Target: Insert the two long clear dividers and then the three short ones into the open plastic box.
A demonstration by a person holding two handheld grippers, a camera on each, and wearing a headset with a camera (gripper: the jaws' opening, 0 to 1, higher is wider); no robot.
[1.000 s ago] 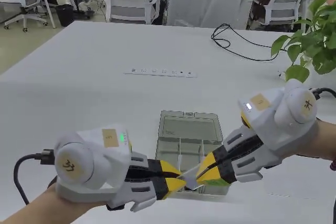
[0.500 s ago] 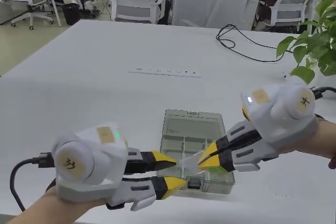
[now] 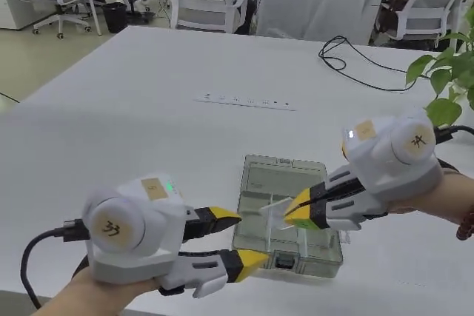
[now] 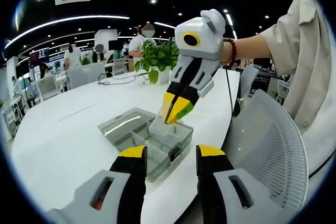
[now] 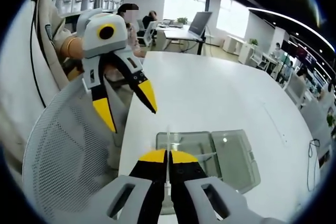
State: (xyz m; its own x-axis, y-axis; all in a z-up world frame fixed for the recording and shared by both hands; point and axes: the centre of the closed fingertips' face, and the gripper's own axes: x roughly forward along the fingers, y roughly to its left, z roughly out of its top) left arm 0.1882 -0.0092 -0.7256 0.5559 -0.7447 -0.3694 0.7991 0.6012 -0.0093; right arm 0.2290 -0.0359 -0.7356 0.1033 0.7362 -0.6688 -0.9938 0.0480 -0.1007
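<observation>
Plainly, the right tongs (image 3: 302,211) were clamped on a small clear divider (image 3: 275,211), holding it over the middle of the open plastic box (image 3: 327,263). Whether the divider touched the box could not be told. The box's lid lay flat toward 12 o'clock, and several partitions seemed already seated inside. The left tongs (image 3: 238,239) hung parted and empty at the box's 8 o'clock, touching nothing.

The likely trouble was that the divider was thin and see-through, so its slots would be hard to find. Entered tilted, it could jam or twist out of the grip. The box stood unbraced near the tabletop (image 3: 148,109) edge at 6 o'clock, and a hard push might shove it.

A power strip (image 3: 248,100) lay at 12 o'clock, a black cable (image 3: 366,77) at 1 o'clock and a plant (image 3: 444,111) at 2 o'clock. All were well apart from the box, and nothing seemed to block the way down.
</observation>
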